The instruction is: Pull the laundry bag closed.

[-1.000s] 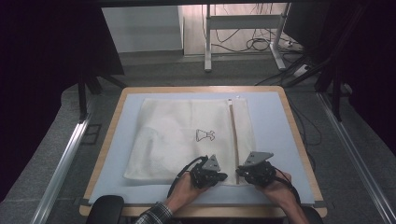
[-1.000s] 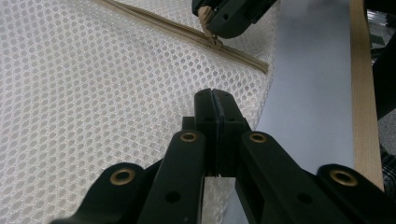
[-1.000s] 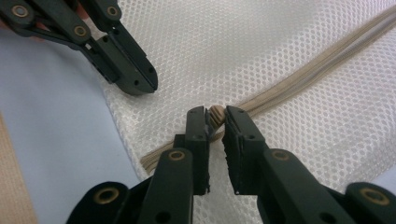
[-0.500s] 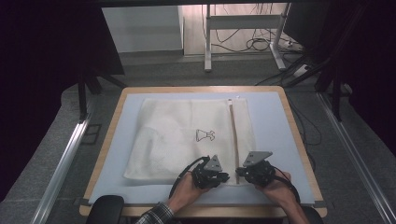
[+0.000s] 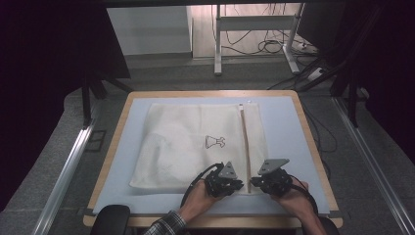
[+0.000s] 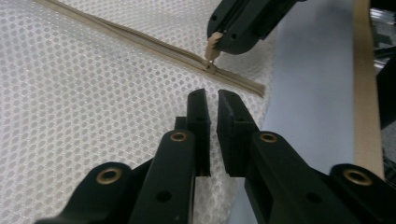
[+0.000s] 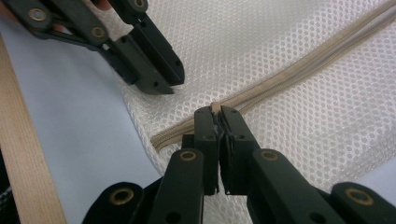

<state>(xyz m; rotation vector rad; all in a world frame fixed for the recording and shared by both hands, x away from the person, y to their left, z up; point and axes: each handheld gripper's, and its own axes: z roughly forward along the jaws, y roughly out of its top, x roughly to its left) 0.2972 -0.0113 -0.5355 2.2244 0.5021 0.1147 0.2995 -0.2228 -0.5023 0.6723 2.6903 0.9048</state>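
White mesh laundry bag (image 5: pixel 195 147): its zipper pull (image 6: pixel 213 45) is pinched by the right gripper (image 7: pixel 218 116); the left gripper (image 6: pixel 211 100), slightly parted, holds nothing. Fabric must be braced before unzipping.

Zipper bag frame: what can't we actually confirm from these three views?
- Zipper pull tab: clamped in the right gripper; in the right gripper view its jaws cover all but the tip.
- Left gripper: jaws slightly apart over the mesh bag; whether they touch the fabric is unclear in the left gripper view.
- Bag contents: mesh too fine to see through, high view too small.
- Printed logo: too small to read.
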